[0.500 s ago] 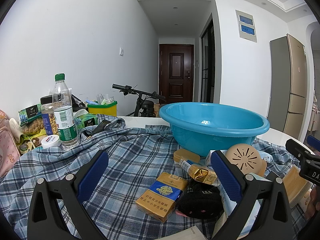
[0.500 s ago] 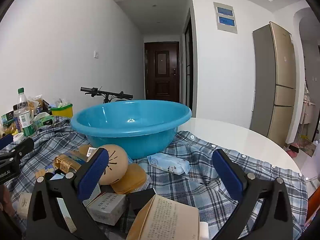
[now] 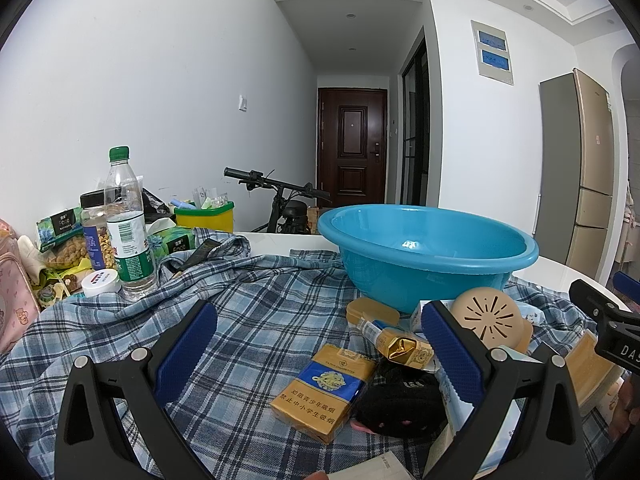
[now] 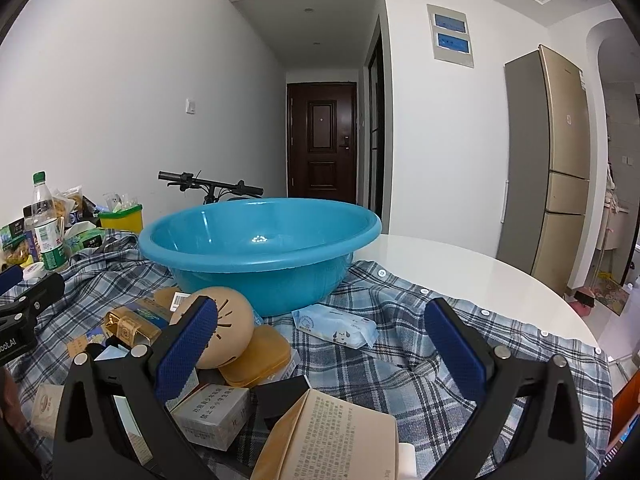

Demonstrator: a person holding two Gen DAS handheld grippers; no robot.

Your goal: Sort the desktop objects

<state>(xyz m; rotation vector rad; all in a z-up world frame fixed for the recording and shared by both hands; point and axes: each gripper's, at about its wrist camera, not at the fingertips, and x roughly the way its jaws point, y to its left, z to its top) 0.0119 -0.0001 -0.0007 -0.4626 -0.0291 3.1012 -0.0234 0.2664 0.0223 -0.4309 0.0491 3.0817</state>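
A blue plastic basin stands empty on a plaid cloth. In front of it lies a heap of small things: a yellow-and-blue cigarette pack, a gold packet, a black pouch, a round tan case, a flat yellow box, a wet-wipes pack, a grey carton and a brown box. My left gripper hangs open over the cloth and the pack. My right gripper is open above the heap, with nothing between its fingers.
At the far left stand a water bottle, a nut jar, snack bags, a white lid and a yellow bin. The white round table shows bare on the right. A bicycle and a fridge stand behind.
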